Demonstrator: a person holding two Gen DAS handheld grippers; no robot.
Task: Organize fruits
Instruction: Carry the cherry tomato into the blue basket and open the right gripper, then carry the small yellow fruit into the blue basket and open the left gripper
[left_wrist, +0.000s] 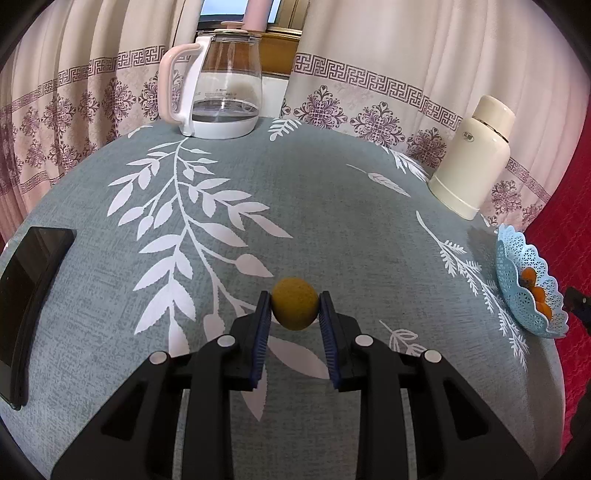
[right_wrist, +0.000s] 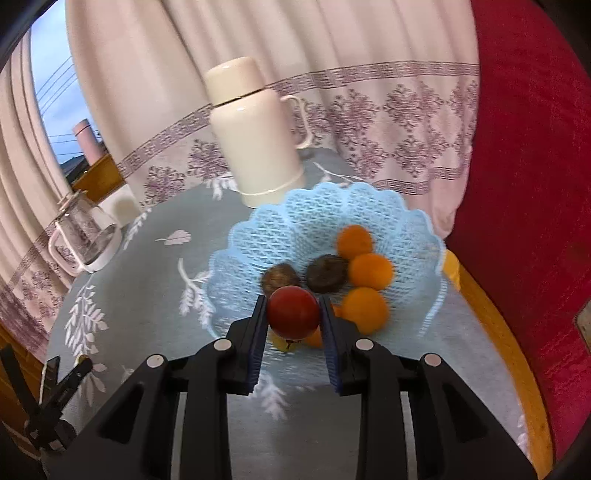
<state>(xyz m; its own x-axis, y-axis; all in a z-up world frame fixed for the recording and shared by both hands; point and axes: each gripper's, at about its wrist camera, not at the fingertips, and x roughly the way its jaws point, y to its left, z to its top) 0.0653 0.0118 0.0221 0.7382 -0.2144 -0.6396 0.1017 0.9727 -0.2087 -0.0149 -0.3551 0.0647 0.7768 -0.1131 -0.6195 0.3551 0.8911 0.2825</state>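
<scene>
Right gripper (right_wrist: 293, 317): clamped on red fruit (right_wrist: 293, 312), poised above near rim of blue lattice basket (right_wrist: 314, 214); orange fruits (right_wrist: 370, 272) and brown fruits (right_wrist: 327, 274) lie just beyond. Advice: carry forward, lower into a gap, then release. Left gripper (left_wrist: 295, 308): clamped on yellow-green fruit (left_wrist: 294, 308); basket far to its right.

Black claw (left_wrist: 295, 308), blue ribbed pads (left_wrist: 260, 332)
</scene>
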